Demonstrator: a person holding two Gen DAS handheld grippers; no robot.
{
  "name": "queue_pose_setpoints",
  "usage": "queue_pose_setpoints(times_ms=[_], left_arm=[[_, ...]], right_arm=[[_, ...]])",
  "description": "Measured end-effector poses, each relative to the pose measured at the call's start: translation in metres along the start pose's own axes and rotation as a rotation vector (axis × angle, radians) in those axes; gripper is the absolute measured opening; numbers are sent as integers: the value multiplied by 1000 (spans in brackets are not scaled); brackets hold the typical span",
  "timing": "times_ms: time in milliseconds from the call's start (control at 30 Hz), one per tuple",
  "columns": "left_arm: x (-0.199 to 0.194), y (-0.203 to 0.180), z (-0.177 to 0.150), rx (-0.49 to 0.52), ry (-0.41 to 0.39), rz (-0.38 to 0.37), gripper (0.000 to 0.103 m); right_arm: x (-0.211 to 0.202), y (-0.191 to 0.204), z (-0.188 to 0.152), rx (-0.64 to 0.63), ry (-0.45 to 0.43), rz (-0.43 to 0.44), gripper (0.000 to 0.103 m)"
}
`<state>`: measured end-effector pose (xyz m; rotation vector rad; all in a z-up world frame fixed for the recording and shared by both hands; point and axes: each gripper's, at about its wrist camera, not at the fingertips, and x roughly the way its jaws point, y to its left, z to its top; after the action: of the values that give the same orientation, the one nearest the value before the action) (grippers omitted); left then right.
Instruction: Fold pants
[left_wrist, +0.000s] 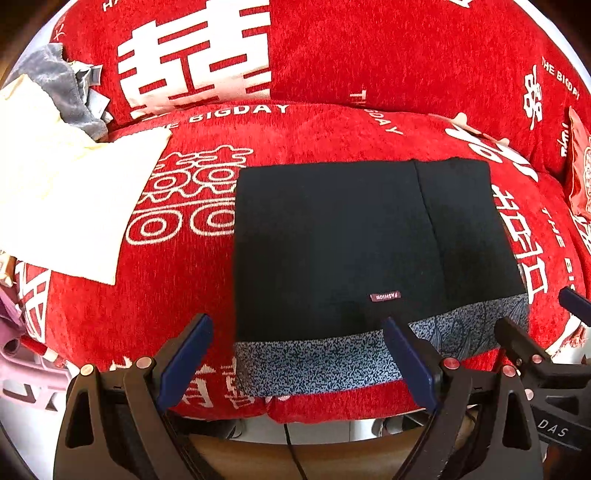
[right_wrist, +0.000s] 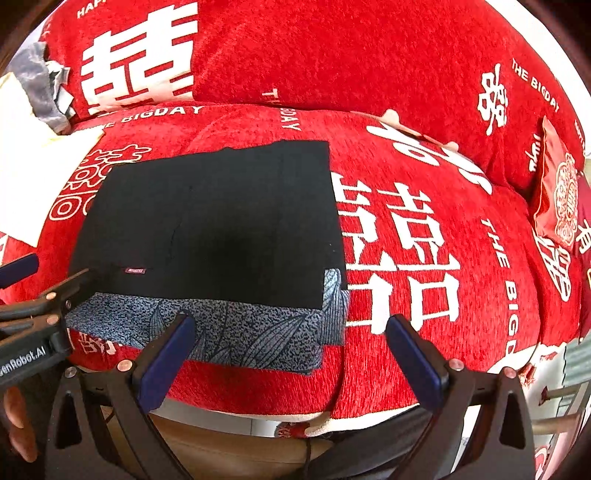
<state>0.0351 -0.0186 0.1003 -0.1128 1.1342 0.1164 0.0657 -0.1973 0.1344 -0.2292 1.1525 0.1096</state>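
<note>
The black pants (left_wrist: 332, 240) lie folded into a flat rectangle on the red sofa seat (left_wrist: 177, 295), with a blue-grey patterned waistband (left_wrist: 317, 362) along the near edge and a small label (left_wrist: 385, 296). They also show in the right wrist view (right_wrist: 221, 229). My left gripper (left_wrist: 295, 358) is open and empty, just short of the waistband. My right gripper (right_wrist: 291, 350) is open and empty at the pants' near right corner. In the left view it (left_wrist: 535, 314) appears at the right edge.
A cream cloth (left_wrist: 66, 199) and a grey garment (left_wrist: 66, 85) lie at the left of the sofa. A red cushion (right_wrist: 554, 199) sits at the far right. The sofa's front edge drops to the floor below the grippers.
</note>
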Motion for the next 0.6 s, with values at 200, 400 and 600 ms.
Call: queue_pose_setpoints(times_ms=[200,400,600], left_arm=[[-2,3,-2,-11,-2,2,94],[-3,-1,-2,15,-1,1,94],[-2,-3,-3,16,8,11,94]], right_arm=[[0,2,0,-7,-2,2,102],[-1,6,-1,-22,-8,-2,102],[-2,7,-1,-22,-8,-7,102]])
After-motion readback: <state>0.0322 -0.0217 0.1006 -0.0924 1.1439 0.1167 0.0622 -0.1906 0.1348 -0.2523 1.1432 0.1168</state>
